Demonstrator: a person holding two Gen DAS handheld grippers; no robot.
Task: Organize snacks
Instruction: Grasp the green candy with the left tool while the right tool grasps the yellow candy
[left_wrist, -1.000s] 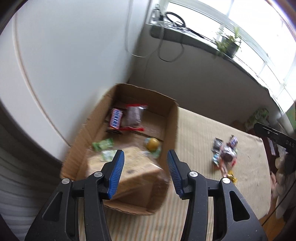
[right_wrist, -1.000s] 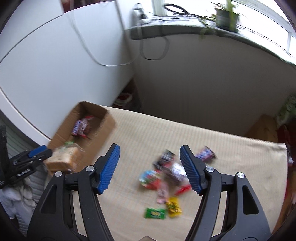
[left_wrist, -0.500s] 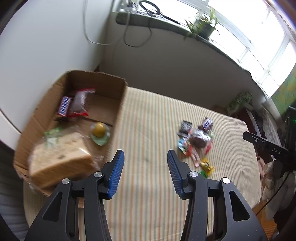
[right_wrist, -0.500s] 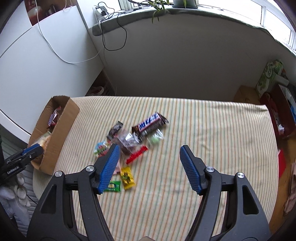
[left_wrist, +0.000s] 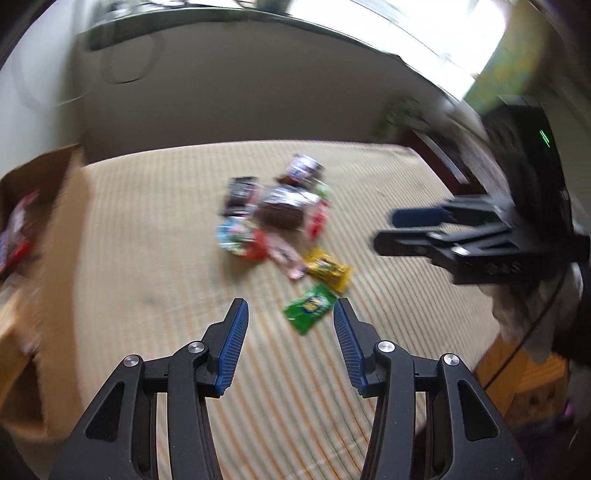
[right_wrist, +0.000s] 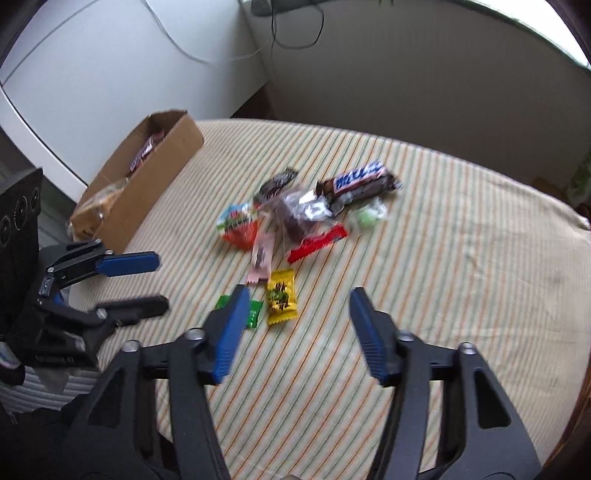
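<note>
1. Hovering over the striped tablecloth, left gripper partly open, gripping nothing, green packet lying right ahead.
2. Right gripper just been closing, jaws still apart and empty above the yellow packet.
3. Snack pile sitting mid-table; cardboard box hugging the left edge, bare cloth spreading right.

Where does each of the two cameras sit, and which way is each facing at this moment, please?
Left wrist: on the left gripper, looking down its open jaws at the green packet and snack pile; the right gripper shows at right.
Right wrist: on the right gripper, looking down across the striped tablecloth; its jaws have just been closing, nothing between them; the left gripper shows at left.
Shared: the pile, yellow packet, cardboard box, each other's gripper.
</note>
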